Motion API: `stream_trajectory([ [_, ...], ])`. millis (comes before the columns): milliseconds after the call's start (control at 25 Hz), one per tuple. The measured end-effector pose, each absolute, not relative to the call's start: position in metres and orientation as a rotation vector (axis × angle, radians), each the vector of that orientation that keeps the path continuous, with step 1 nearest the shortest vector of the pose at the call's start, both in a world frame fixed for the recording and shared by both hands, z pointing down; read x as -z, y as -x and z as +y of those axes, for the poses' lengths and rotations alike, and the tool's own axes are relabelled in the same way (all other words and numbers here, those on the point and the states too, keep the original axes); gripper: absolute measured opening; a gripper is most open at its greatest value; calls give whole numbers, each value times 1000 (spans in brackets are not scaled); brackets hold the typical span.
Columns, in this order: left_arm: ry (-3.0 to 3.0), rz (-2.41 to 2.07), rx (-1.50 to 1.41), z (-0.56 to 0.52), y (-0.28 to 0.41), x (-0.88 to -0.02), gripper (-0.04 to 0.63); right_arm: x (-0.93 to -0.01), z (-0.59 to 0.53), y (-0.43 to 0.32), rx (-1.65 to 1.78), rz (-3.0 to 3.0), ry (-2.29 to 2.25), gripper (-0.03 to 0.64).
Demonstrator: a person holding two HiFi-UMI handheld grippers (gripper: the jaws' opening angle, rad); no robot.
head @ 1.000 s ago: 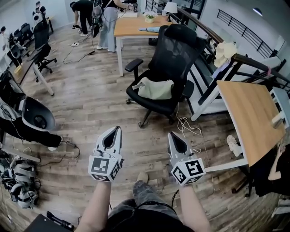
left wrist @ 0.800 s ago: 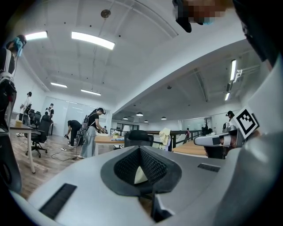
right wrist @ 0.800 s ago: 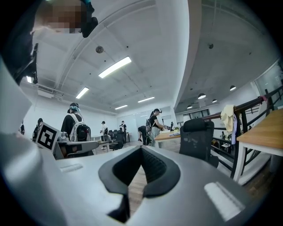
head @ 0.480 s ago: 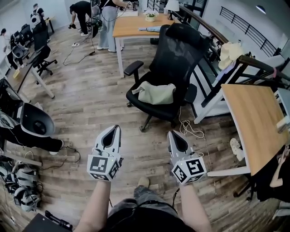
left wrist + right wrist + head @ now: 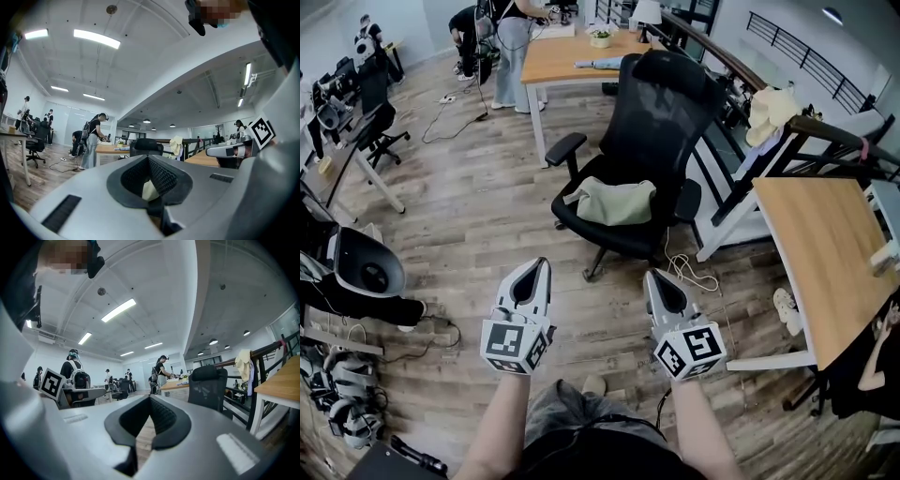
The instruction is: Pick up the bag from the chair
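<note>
A pale green bag (image 5: 615,202) lies on the seat of a black office chair (image 5: 661,103) in the head view, ahead of both grippers. My left gripper (image 5: 540,266) and right gripper (image 5: 652,277) are held side by side over the wood floor, short of the chair, both shut and empty. In the left gripper view a sliver of the bag (image 5: 149,190) shows through the notch between the shut jaws. The chair (image 5: 207,386) stands to the right in the right gripper view.
A wooden desk (image 5: 820,244) stands at the right, with a cable (image 5: 689,269) on the floor beside the chair base. Another desk (image 5: 572,52) is behind the chair, with people standing near it. Equipment and helmets (image 5: 356,272) lie at the left.
The chair and bag have come nearer in the head view as I walked forward. Both grippers keep the same pose, shut.
</note>
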State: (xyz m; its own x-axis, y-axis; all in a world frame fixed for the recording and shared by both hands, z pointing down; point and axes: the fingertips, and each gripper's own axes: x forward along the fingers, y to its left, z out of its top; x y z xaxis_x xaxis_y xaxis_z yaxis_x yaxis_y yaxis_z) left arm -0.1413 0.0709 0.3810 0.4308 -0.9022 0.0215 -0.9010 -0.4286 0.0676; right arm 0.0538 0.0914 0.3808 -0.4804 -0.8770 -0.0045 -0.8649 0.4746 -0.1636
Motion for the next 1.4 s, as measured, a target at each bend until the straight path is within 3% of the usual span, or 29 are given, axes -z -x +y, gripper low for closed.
stream_trajectory([
  [480,-2553,-1677,-5,37,158,-394,-3,-396,56,-43,258,2626,1532,8],
  [1400,-2578,-1481,-55,-154,126,-420,-3,-414,-119,-55,333,2599,1645,8],
])
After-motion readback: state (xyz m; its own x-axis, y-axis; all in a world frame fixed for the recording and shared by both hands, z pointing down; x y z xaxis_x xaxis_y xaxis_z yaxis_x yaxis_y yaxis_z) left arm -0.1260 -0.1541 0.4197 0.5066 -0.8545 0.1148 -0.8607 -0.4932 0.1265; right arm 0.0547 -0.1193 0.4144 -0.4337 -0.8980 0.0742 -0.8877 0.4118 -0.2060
